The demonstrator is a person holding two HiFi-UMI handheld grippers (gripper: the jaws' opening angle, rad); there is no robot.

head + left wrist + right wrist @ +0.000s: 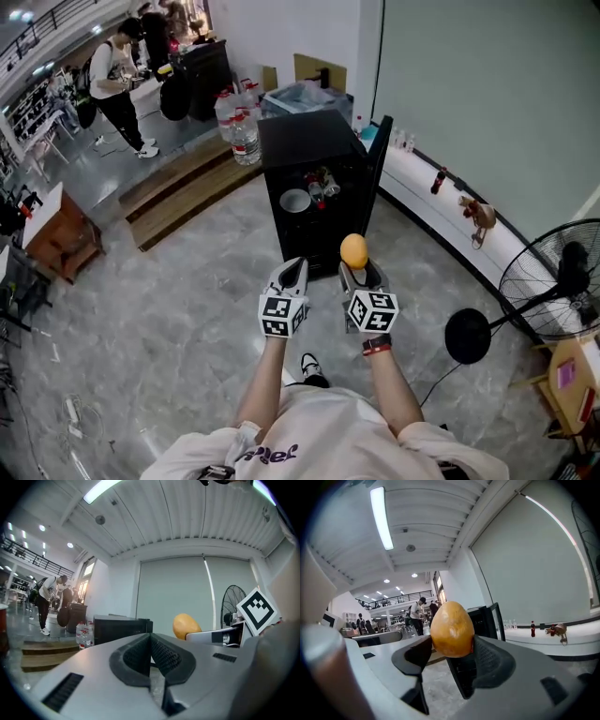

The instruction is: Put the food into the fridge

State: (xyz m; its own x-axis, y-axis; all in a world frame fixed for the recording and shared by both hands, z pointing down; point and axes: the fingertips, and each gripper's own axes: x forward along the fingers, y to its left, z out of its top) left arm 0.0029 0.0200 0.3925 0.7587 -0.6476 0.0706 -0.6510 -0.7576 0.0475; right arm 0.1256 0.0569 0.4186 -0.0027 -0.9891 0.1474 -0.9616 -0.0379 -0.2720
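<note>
An orange-yellow fruit is clamped between the pads of my right gripper, which is held level in front of me; up close the fruit fills the gap of the right gripper. My left gripper hangs beside it, shut with nothing in it; its pads meet in the left gripper view, where the left gripper points at the fridge. The small black fridge stands ahead with its door swung open to the right. A white bowl and bottles sit on its shelf.
Low wooden steps lie left of the fridge, with water bottles behind it. A standing fan is at the right, beside a curved white ledge with small objects. People stand at the far left. The floor is grey marble.
</note>
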